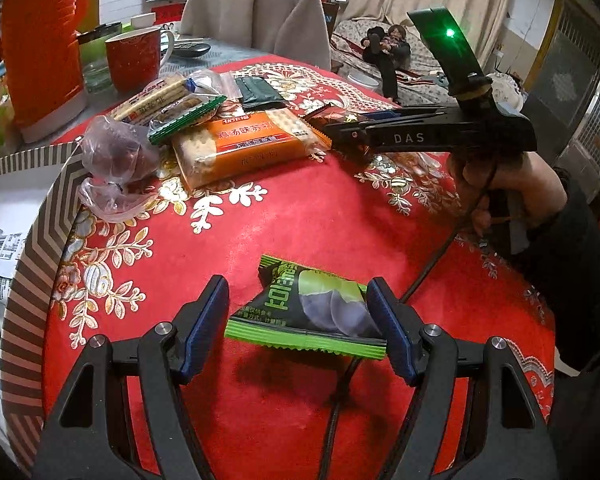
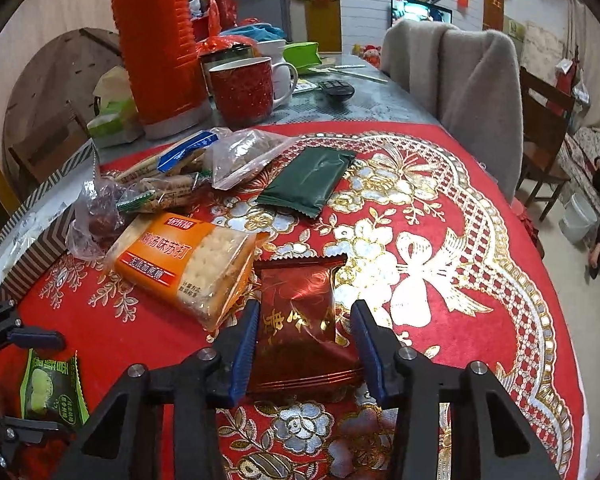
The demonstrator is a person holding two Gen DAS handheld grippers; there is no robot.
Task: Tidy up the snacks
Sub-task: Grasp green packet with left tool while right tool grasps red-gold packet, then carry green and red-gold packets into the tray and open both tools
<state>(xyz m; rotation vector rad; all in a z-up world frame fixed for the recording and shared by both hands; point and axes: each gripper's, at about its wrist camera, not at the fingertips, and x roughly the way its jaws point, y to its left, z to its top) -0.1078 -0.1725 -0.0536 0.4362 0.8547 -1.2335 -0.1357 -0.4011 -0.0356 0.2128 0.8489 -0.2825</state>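
The left gripper [image 1: 298,322] is standing wide, its right pad touching a green-edged crinkly snack packet [image 1: 312,312] lifted above the red embroidered tablecloth [image 1: 320,208]. Farther off, the right gripper [image 2: 304,344] is straddling a shiny red foil packet [image 2: 300,312], pads just clear.

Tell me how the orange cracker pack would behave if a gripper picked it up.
The orange cracker pack looks flat and blocky, so it would probably stay stiff rather than droop. Its glossy wrapper may slip between the pads. The crackers showing through the clear end would likely crack under a hard squeeze.
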